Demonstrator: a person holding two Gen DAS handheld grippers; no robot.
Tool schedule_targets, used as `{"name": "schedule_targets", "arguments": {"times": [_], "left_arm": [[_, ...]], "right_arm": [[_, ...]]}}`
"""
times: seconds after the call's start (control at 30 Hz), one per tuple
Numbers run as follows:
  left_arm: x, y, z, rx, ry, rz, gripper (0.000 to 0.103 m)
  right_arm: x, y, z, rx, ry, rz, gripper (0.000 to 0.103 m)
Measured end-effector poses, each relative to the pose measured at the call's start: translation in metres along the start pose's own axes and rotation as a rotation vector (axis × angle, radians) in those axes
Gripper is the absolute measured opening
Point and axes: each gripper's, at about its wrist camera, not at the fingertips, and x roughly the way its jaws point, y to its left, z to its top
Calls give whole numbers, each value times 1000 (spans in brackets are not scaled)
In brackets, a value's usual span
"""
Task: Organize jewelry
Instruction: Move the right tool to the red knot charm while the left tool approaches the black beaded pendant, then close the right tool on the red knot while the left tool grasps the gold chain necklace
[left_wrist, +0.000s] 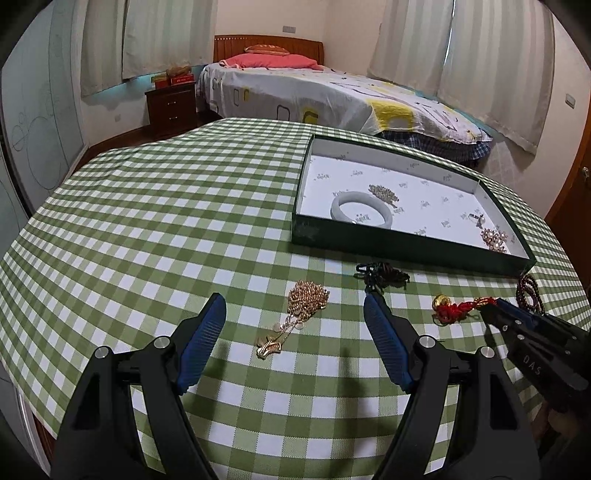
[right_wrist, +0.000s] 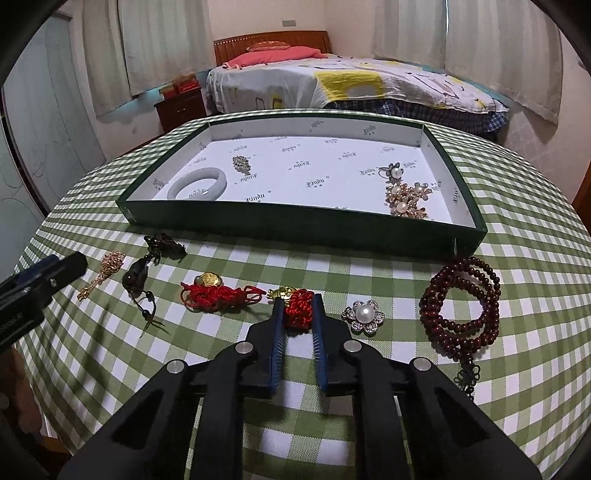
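Note:
A green tray (right_wrist: 295, 227) with a white lining holds a pale jade bangle (right_wrist: 197, 184), a small brooch (right_wrist: 242, 163), a pearl ring (right_wrist: 392, 171) and pearl flower pieces (right_wrist: 406, 201). My right gripper (right_wrist: 298, 306) is shut on a red knotted charm (right_wrist: 297, 308) with a gold piece, on the checked tablecloth. My left gripper (left_wrist: 295, 306) is open, its fingers on either side of a gold chain necklace (left_wrist: 301, 306). The right gripper (left_wrist: 495, 312) also shows in the left wrist view.
On the cloth lie a second red cord charm with a gold ingot (right_wrist: 218, 290), a dark cord pendant (right_wrist: 147, 273), a pearl flower brooch (right_wrist: 364, 315) and dark red prayer beads (right_wrist: 461, 306). A bed (left_wrist: 332, 96) stands behind the round table.

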Motion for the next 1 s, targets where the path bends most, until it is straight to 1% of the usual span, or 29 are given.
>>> {"name": "schedule_targets", "arguments": {"times": [0.17, 0.37, 0.47, 0.53, 0.63, 0.77, 0.9, 0.97, 1.0], "left_arm": [[3, -4, -2, 11, 1, 2, 75], [16, -9, 0, 32, 11, 9, 74], [23, -10, 2, 42, 22, 12, 67], [31, -11, 3, 47, 44, 15, 59], [38, -11, 2, 48, 69, 13, 51], [41, -13, 1, 58, 77, 11, 47], [41, -15, 0, 67, 77, 11, 40], [40, -15, 0, 73, 75, 7, 33], [40, -16, 0, 75, 75, 6, 27]], "right_arm": [[-14, -7, 1, 4, -53, -15, 14], [-27, -26, 2, 42, -86, -23, 14], [-29, -34, 3, 56, -96, -30, 14], [-31, -39, 2, 67, -101, -30, 14], [-34, -43, 0, 78, -107, -28, 14], [-37, -48, -3, 87, -113, -25, 14], [-38, -49, -7, 93, -110, -21, 14], [-37, -48, -7, 92, -109, -20, 14], [-37, -47, -7, 90, -108, -20, 14]]}}
